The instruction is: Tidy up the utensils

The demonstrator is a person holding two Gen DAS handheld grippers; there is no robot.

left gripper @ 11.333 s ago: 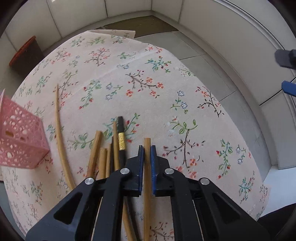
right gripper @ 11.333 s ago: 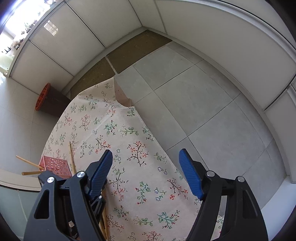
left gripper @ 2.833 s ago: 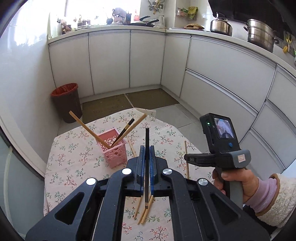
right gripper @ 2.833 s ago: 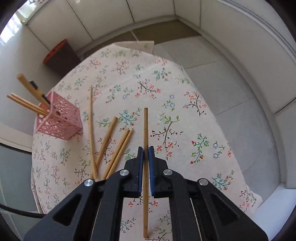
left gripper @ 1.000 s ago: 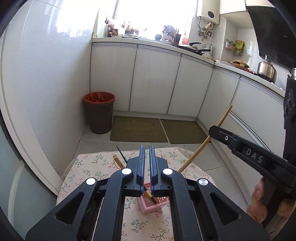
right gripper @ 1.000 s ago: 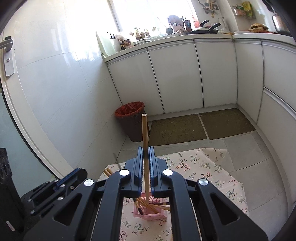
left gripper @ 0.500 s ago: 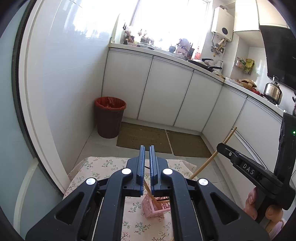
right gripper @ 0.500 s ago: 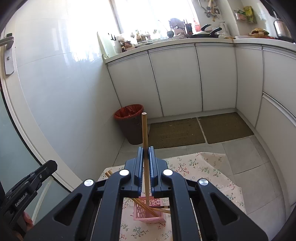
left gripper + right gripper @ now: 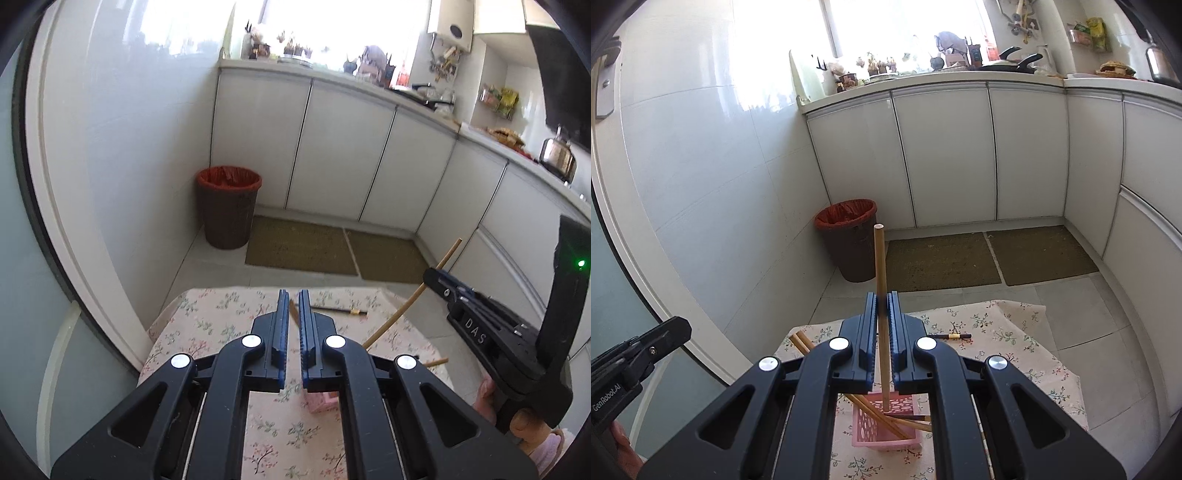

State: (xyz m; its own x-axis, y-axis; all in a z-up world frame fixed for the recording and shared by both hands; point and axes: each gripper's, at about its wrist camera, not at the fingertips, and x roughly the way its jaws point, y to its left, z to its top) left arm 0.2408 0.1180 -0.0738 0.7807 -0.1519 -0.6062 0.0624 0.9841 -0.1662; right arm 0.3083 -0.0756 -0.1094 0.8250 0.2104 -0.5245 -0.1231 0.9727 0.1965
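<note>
Only the right wrist view showed the pink basket's (image 9: pixel 882 424) interior, with chopsticks leaning inside. Right gripper (image 9: pixel 882 314) was clamped on a wooden chopstick (image 9: pixel 881 280), long axis near vertical, lower tip inside the basket on the floral tablecloth (image 9: pixel 1015 347). Left gripper (image 9: pixel 291 314) held nothing, jaws nearly together.

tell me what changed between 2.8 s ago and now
The right gripper lifted its wooden chopstick off the table and stood it over the pink basket, lower end inside, jaws still shut on it. The left gripper let go of its black chopstick, jaws now slightly parted and empty. The basket stays put on the floral cloth.
</note>
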